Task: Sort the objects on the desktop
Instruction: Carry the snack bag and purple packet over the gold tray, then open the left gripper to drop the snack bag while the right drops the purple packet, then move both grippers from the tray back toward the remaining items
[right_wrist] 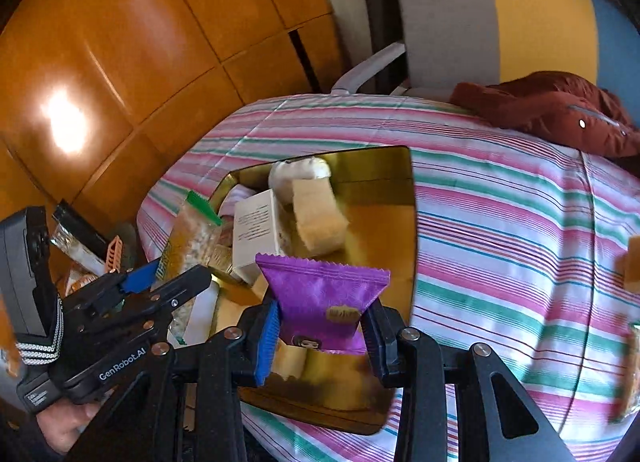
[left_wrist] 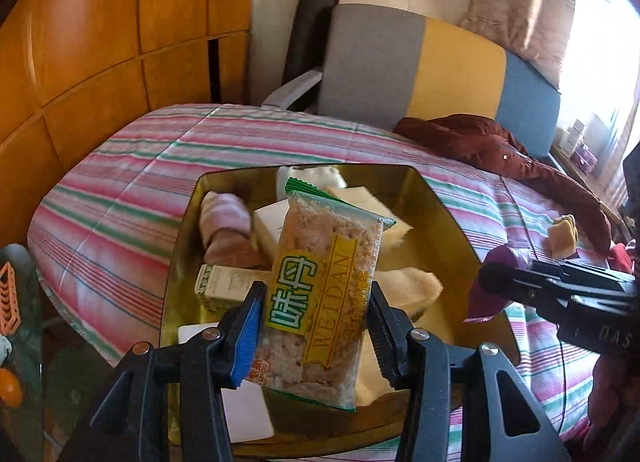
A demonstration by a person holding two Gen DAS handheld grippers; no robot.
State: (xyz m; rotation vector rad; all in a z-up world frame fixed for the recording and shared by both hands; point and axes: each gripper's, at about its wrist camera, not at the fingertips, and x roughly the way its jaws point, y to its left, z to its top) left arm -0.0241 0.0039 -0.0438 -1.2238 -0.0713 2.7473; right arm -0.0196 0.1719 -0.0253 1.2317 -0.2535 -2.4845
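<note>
Left claw [left_wrist: 316,326] clamped on a clear snack bar packet [left_wrist: 320,302] with a green-yellow label, pads pressing both long edges; packet hangs tilted over the gold tin [left_wrist: 448,221]. Right claw [right_wrist: 322,336] pinched tight on a purple snack pouch [right_wrist: 324,294], also held above the tin, near its front edge. Tin sits on a bed with a pink, green and white striped sheet [right_wrist: 500,229]. Inside the tin: a white box [right_wrist: 256,229], pale sponge-like blocks [right_wrist: 318,221], a rolled pink cloth [left_wrist: 226,221]. Dark red jacket [left_wrist: 500,149] lies on the bed farther back. Orange wood cabinet [left_wrist: 100,41] on the left.
</note>
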